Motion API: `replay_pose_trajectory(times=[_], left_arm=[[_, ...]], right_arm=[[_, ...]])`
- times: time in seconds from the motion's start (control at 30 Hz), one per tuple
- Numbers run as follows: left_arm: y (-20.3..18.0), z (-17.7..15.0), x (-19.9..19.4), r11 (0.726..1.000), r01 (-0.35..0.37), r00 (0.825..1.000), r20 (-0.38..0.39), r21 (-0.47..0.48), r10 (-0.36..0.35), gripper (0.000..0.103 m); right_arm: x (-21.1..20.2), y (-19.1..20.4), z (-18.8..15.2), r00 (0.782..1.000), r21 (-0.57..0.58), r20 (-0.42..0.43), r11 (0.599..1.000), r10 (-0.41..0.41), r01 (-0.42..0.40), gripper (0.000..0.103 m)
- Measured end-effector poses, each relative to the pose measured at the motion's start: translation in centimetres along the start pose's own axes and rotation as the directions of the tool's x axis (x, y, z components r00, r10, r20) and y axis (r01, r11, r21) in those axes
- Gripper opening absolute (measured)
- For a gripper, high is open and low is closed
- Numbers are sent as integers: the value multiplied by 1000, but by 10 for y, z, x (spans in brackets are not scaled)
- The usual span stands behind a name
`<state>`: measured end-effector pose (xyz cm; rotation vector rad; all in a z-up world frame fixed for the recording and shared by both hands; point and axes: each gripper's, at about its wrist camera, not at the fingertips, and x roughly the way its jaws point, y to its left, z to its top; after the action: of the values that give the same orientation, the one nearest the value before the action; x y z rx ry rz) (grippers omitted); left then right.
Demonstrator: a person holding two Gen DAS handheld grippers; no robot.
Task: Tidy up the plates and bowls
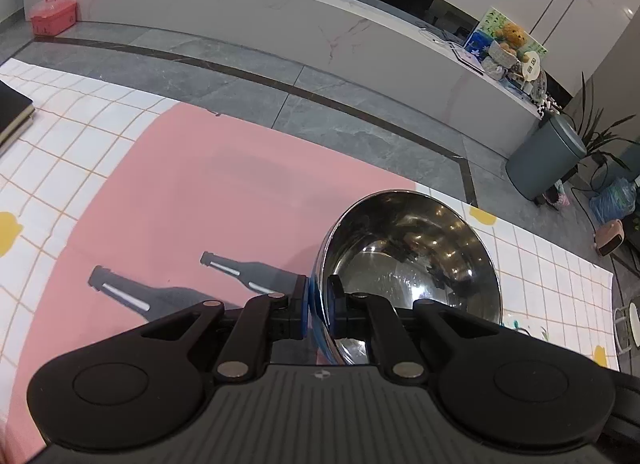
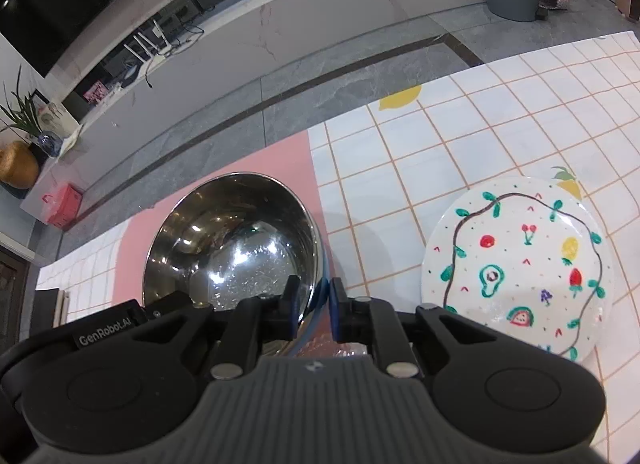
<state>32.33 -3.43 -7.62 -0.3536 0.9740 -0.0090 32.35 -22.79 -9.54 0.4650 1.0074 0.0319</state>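
Both grippers are pinching the steel bowl (image 1: 408,264): left gripper (image 1: 318,300) its left rim, right gripper (image 2: 314,300) its right rim. Only the right view is showing the painted plate (image 2: 516,268) at lower right.

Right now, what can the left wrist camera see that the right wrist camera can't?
Only the left wrist view shows the teddy bear on the far ledge and the left gripper pinching the steel bowl. Only the right wrist view shows the fruit-painted plate and the right gripper pinching the bowl's rim. Both show the bowl and pink mat.
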Motion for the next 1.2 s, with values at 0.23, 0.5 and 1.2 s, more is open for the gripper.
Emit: replay_pose_trajectory(times=[0.23, 0.5, 1.2], left_arm=[[-11, -14, -38, 998, -18, 999, 35, 53, 16, 9], [-17, -47, -84, 996, -32, 998, 49, 80, 28, 9], [40, -148, -205, 1000, -1, 995, 95, 7, 0, 10]], right_arm=[[-36, -9, -17, 999, 40, 18, 999, 33, -34, 11], [-88, -23, -51, 996, 64, 42, 995, 79, -82, 11], [-196, -23, -178, 986, -48, 4, 985, 169, -168, 11]])
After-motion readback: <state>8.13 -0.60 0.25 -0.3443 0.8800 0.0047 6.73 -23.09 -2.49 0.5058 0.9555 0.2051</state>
